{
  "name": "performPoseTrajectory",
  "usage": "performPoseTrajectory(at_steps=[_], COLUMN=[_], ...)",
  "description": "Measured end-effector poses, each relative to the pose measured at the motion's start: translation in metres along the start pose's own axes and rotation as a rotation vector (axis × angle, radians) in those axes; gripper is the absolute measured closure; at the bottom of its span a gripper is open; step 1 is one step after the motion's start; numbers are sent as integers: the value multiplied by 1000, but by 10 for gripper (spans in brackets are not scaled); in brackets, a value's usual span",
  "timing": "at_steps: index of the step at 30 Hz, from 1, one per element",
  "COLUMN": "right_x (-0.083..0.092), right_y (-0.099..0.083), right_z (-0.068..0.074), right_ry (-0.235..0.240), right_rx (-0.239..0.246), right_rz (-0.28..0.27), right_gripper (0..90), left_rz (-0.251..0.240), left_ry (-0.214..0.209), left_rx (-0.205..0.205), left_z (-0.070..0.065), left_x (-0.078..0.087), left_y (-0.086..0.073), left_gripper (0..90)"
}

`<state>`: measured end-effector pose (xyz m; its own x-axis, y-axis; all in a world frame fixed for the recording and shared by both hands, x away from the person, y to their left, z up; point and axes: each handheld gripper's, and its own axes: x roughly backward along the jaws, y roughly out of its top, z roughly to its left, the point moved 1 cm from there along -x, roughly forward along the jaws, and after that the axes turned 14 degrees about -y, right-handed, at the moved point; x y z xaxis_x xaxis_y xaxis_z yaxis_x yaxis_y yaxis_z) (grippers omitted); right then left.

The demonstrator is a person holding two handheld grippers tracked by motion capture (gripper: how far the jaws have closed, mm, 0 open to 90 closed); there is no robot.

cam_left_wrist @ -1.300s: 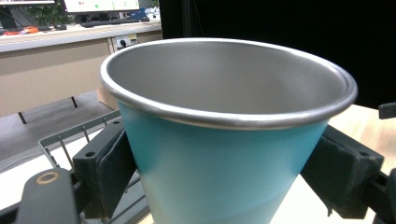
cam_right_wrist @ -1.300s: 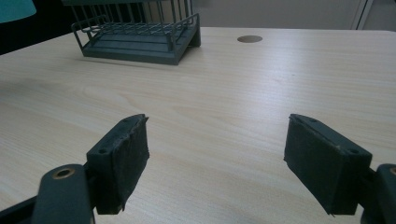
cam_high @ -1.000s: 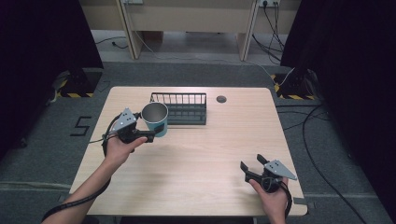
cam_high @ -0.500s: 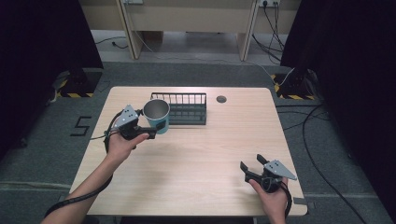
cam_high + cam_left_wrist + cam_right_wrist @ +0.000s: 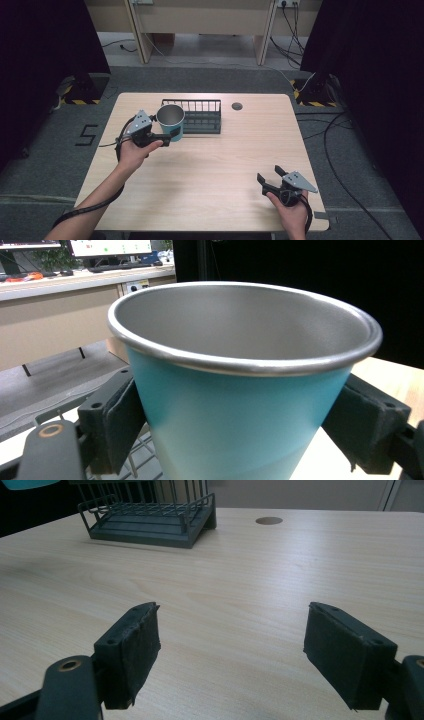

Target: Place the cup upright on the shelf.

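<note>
A teal metal cup [image 5: 171, 121] with a silver rim is held upright above the table's back left, just left of the dark wire rack [image 5: 202, 116]. My left gripper [image 5: 167, 135] is shut on the cup's lower wall; in the left gripper view the cup [image 5: 240, 390] sits squeezed between both pads [image 5: 117, 425]. My right gripper [image 5: 269, 177] stands open near the table's front right corner, and in the right gripper view its jaws [image 5: 232, 650] are wide apart over bare wood, with nothing between them.
The wire rack [image 5: 150, 515] stands at the back middle of the light wooden table [image 5: 220, 165]. A round cable hole [image 5: 237, 106] lies to the rack's right. Cables run over the grey floor behind and to the right of the table.
The left gripper has carried the cup a little toward the rack, up and to the right. The right gripper has stayed where it was.
</note>
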<state>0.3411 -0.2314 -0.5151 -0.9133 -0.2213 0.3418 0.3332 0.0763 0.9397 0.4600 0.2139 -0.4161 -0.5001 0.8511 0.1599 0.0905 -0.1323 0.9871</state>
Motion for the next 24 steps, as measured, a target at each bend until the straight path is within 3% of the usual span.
performPoseTrajectory(at_steps=[24], right_x=[0], right_y=[0], right_z=[0], right_ry=[3], right_rx=[3], right_rz=[1], right_gripper=[230], left_rz=[-12], left_ry=[7], left_rx=[8], left_z=[8], left_x=[-20], left_y=[11], left_gripper=[159])
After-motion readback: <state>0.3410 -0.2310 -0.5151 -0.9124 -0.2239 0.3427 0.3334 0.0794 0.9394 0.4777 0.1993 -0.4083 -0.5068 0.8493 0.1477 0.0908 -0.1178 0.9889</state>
